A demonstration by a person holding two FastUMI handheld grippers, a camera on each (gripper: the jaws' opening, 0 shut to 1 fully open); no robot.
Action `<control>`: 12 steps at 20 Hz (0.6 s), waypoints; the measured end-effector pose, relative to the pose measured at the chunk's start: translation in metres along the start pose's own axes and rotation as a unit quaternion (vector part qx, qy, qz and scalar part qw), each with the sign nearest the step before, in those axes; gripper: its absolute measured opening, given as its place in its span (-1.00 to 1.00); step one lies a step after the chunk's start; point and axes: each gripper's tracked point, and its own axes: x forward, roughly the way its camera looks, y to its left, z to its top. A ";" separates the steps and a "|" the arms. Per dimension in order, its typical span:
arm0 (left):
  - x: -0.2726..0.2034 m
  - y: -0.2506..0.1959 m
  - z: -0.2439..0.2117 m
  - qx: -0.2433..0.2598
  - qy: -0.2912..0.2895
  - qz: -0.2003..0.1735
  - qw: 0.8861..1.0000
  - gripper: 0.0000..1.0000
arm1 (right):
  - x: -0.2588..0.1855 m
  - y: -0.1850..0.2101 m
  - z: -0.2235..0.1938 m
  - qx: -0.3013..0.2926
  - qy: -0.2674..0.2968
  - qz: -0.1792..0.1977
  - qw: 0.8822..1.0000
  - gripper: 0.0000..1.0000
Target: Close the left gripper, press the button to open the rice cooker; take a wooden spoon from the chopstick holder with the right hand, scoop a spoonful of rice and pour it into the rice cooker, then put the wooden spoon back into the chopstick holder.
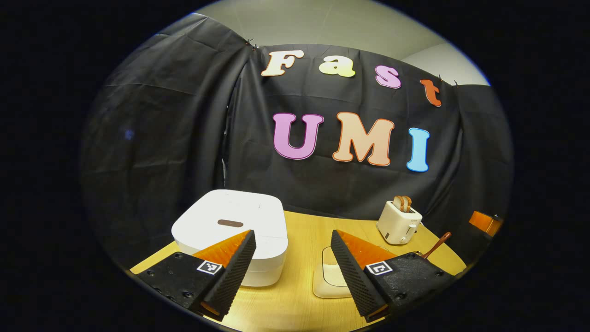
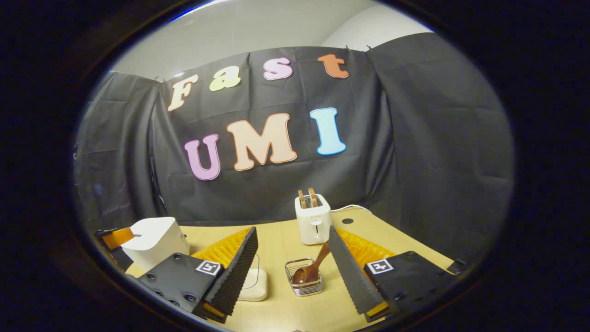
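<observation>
The white rice cooker (image 1: 230, 226) stands at the left with its lid down and a dark oval button (image 1: 230, 223) on top. My left gripper (image 1: 292, 233) is open just in front of it, one finger overlapping the cooker's front. A pale rounded box (image 1: 329, 276) lies on the table between the fingers. In the right gripper view, a wooden spoon (image 2: 309, 272) leans in a small wire holder (image 2: 304, 287) between the fingers of my open right gripper (image 2: 292, 229). The cooker (image 2: 154, 240) and the pale box (image 2: 256, 281) are to the left.
A white toaster (image 1: 398, 221) holding bread slices stands at the back of the wooden table (image 1: 295, 295), and appears as the toaster (image 2: 313, 223) behind the holder. The spoon handle (image 1: 438, 244) shows at the right. Black cloth walls the table's far side.
</observation>
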 end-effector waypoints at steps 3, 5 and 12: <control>0.002 0.005 0.001 0.000 0.000 0.003 1.000 0.94 | 0.002 0.002 0.000 0.002 0.000 0.001 1.000 0.99; 0.004 0.008 0.000 -0.002 0.001 0.006 1.000 0.94 | 0.004 0.002 0.000 0.000 0.001 0.001 1.000 0.99; 0.012 0.026 0.001 0.003 0.008 0.015 1.000 0.46 | 0.007 0.000 0.000 -0.001 0.001 -0.006 1.000 0.99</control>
